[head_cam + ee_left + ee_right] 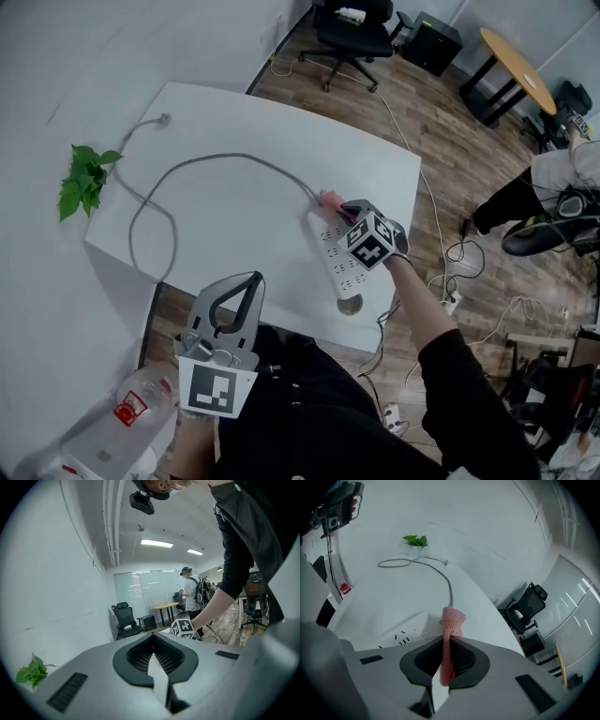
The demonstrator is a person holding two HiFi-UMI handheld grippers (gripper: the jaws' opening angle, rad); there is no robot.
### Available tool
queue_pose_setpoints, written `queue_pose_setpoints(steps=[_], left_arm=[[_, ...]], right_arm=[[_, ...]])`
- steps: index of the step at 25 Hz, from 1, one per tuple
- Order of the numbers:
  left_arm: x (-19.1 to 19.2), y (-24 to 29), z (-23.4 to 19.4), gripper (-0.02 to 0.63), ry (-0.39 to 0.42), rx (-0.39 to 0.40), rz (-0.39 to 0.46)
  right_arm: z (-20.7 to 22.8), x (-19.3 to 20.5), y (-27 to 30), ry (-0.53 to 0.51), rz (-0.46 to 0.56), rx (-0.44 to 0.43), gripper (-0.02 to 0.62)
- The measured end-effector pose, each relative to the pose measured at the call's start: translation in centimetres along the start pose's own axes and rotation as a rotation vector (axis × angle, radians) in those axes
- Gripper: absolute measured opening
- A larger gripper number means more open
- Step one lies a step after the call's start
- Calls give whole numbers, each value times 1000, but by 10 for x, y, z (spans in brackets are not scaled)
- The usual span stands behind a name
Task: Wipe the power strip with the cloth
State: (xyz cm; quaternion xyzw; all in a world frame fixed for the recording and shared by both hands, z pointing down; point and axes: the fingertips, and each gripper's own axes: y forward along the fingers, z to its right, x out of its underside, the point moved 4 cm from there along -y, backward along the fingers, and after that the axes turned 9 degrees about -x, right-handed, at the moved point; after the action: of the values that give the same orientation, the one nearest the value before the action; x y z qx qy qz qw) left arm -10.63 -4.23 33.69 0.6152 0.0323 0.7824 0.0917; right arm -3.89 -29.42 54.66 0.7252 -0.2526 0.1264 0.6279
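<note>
Power strip [336, 261] lies at the table [234, 131] edge, and the right gripper [447, 660] pinches the pink cloth [452, 620] over its cable end. Left gripper [153, 654] jaws are pressed together, empty, away from it; nothing holds the strip, so wiping may slide it

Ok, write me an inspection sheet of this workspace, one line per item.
Surface: white table, standing on a wood floor.
Job's things: white power strip near the table's right edge; pink cloth at its cable end.
Clutter: plant sprig at the left edge; plastic bottle below the near left corner.
Grippers: right gripper shut on the cloth over the strip; left gripper shut, empty, off the near edge.
Cables: grey cable loops across the table; cords on the floor.
Surroundings: office chair, round wooden table, another person.
</note>
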Motion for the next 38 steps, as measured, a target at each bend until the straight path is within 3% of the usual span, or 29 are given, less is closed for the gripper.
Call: queue_pose_setpoints(steps=[18,38], left_arm=[[1,8,18,14,-6,67,-4],[-16,23,54,14,23,241,81]], right_arm=[[-27,15,-11,42,29,-63,51],[-80,67,-52,241,75,-41,51]])
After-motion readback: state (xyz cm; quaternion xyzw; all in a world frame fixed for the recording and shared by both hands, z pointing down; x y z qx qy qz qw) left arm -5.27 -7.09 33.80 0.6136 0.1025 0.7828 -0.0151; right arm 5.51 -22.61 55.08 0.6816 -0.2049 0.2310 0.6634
